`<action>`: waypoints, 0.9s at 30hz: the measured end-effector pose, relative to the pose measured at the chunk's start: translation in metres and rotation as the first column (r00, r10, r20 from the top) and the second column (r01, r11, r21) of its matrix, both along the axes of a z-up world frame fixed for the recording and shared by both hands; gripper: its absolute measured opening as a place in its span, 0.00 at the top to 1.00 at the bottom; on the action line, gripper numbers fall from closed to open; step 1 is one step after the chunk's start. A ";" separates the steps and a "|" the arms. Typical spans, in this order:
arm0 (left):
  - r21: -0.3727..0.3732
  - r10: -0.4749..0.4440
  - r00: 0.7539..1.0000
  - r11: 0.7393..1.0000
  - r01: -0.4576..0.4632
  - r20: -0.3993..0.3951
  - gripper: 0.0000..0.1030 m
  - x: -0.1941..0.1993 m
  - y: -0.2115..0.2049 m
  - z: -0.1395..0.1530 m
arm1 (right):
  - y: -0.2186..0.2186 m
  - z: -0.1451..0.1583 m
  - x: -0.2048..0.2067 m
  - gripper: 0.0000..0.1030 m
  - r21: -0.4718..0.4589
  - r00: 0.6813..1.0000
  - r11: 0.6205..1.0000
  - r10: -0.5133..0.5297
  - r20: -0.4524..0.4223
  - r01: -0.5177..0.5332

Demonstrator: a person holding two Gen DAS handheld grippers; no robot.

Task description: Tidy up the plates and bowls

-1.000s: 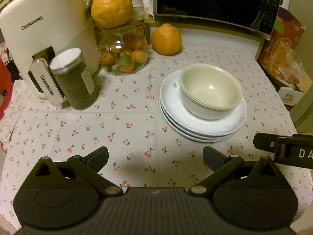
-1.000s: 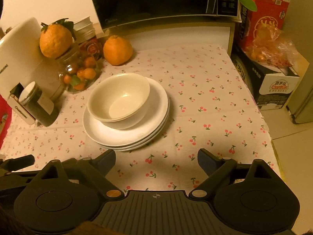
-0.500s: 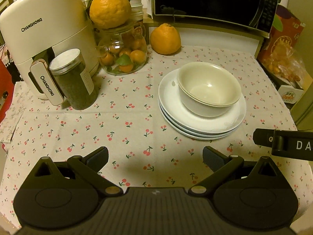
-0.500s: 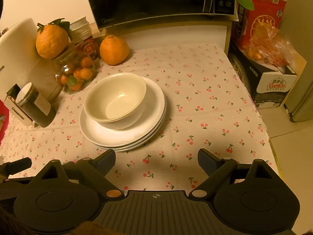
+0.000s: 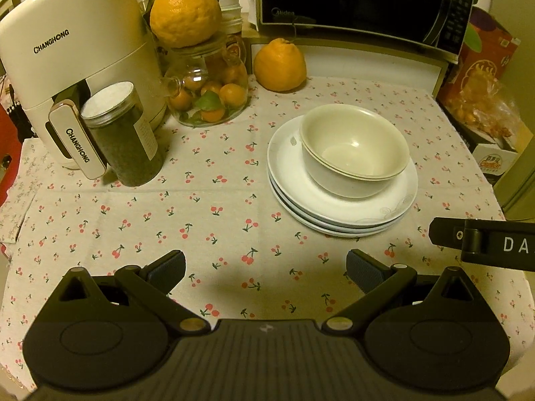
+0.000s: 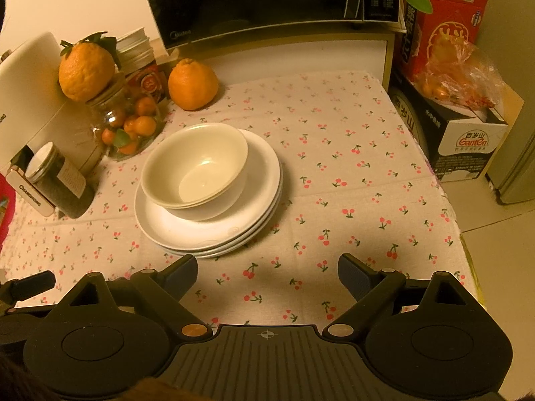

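Bowls nested, seated on plate stack, mid table. Ahead-left of right claw, ahead-right of left claw. Both claws wide, empty, low over cloth. Right looks nearer.

A home kitchen corner; a black microwave stands behind a cherry-print tablecloth; left of the microwave sit a white Changhong appliance and a jar of citrus.

CHANGHONG on white appliance; Midea on microwave.
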State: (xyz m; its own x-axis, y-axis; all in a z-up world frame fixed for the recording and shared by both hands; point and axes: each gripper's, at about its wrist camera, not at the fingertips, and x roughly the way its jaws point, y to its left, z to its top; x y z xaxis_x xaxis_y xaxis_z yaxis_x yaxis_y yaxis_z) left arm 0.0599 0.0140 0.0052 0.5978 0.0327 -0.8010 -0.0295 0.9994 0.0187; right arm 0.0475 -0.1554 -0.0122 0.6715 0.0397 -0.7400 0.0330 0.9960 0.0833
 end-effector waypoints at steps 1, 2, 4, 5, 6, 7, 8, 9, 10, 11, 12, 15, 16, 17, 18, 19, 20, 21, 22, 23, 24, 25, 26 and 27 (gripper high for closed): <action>0.000 -0.001 1.000 1.000 0.001 0.000 0.00 0.000 0.000 0.000 | 0.000 0.000 0.000 0.10 0.001 1.000 1.000 0.000 0.000 0.000; 0.000 -0.001 1.000 1.000 0.001 -0.001 0.00 0.000 0.000 0.000 | 0.000 0.000 0.000 0.10 0.001 1.000 1.000 0.000 -0.001 0.000; 0.000 -0.002 1.000 1.000 0.002 -0.002 0.00 0.000 0.000 0.000 | 0.000 0.000 0.000 0.10 0.000 1.000 1.000 0.000 -0.001 0.000; 0.000 -0.003 1.000 1.000 0.003 -0.003 0.00 0.000 0.000 0.000 | 0.000 0.000 0.000 0.10 0.000 1.000 1.000 0.000 0.000 0.000; 0.000 -0.004 1.000 1.000 0.004 -0.004 0.00 0.000 0.000 -0.001 | 0.000 0.000 0.000 0.10 0.000 1.000 1.000 0.000 -0.001 0.000; -0.001 -0.005 1.000 1.000 0.005 -0.005 0.00 0.000 0.000 -0.001 | 0.000 0.000 0.000 0.10 0.000 1.000 1.000 0.000 -0.001 0.000; -0.001 -0.005 1.000 1.000 0.005 -0.005 0.00 0.000 0.000 -0.001 | 0.000 0.000 0.000 0.10 0.000 1.000 1.000 0.000 -0.001 0.000; -0.001 -0.006 1.000 1.000 0.006 -0.006 0.00 0.000 0.000 -0.001 | 0.000 0.000 0.000 0.10 0.000 1.000 1.000 0.000 -0.001 0.000; 0.000 -0.007 1.000 1.000 0.007 -0.007 0.00 0.000 0.000 -0.001 | 0.000 0.000 0.000 0.10 0.001 1.000 1.000 0.000 -0.001 0.000; 0.000 -0.008 1.000 1.000 0.008 -0.008 0.00 -0.001 -0.001 -0.001 | 0.000 0.000 0.000 0.10 0.000 1.000 1.000 0.000 -0.001 0.000; 0.000 -0.009 1.000 1.000 0.009 -0.009 0.00 0.000 0.000 -0.001 | 0.000 0.000 0.000 0.10 0.000 1.000 1.000 -0.001 -0.001 0.001; 0.000 -0.008 1.000 1.000 0.008 -0.011 0.00 0.000 0.000 -0.002 | 0.000 0.000 0.000 0.10 0.001 1.000 1.000 0.000 -0.002 0.000; 0.000 -0.008 1.000 1.000 0.008 -0.012 0.00 0.000 0.000 -0.002 | 0.000 0.000 0.000 0.10 0.001 1.000 1.000 0.000 -0.001 0.000; 0.000 -0.008 1.000 1.000 0.008 -0.012 0.00 0.000 0.000 -0.002 | 0.000 0.000 0.001 0.10 0.000 1.000 1.000 0.000 -0.001 0.000; 0.001 -0.009 1.000 1.000 0.009 -0.012 0.00 0.000 0.000 -0.002 | 0.000 0.000 0.000 0.10 0.000 1.000 1.000 0.000 -0.001 0.000; 0.001 -0.009 1.000 1.000 0.009 -0.013 0.00 0.000 0.000 -0.002 | 0.000 0.000 0.001 0.10 0.001 1.000 1.000 0.000 -0.001 0.000; 0.001 -0.010 1.000 1.000 0.010 -0.013 0.00 0.000 0.000 -0.002 | 0.000 0.000 0.001 0.10 0.001 1.000 1.000 0.000 -0.002 0.000; 0.001 -0.010 1.000 1.000 0.010 -0.013 0.00 0.000 0.000 -0.002 | 0.000 0.000 0.001 0.10 0.001 1.000 1.000 0.000 -0.002 0.000; 0.001 -0.010 1.000 1.000 0.010 -0.013 0.00 0.000 0.000 -0.002 | 0.000 0.000 0.001 0.10 0.001 1.000 1.000 -0.001 -0.002 0.001; 0.001 -0.011 1.000 1.000 0.011 -0.014 0.00 0.000 0.000 -0.002 | 0.000 0.000 0.001 0.10 0.000 1.000 1.000 -0.001 -0.002 0.001; 0.001 -0.010 1.000 1.000 0.010 -0.014 0.00 0.000 0.000 -0.002 | 0.000 0.000 0.001 0.10 0.000 1.000 1.000 0.000 -0.002 0.000; 0.001 -0.010 1.000 1.000 0.010 -0.014 0.00 0.000 0.000 -0.002 | 0.000 0.000 0.001 0.10 0.001 1.000 1.000 -0.001 -0.002 0.001; 0.002 -0.011 1.000 1.000 0.011 -0.014 0.00 0.000 0.000 -0.002 | 0.000 0.000 0.001 0.10 0.001 1.000 1.000 -0.001 -0.002 0.001; 0.003 -0.012 1.000 1.000 0.012 -0.014 0.00 0.000 0.000 -0.002 | 0.000 0.000 0.001 0.10 0.001 1.000 1.000 -0.001 -0.002 0.001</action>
State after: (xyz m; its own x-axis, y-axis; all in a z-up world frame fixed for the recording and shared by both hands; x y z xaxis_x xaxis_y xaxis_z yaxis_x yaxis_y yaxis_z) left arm 0.0595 0.0136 0.0029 0.5870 0.0282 -0.8091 -0.0175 0.9996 0.0221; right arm 0.0483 -0.1553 -0.0125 0.6700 0.0398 -0.7413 0.0338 0.9959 0.0839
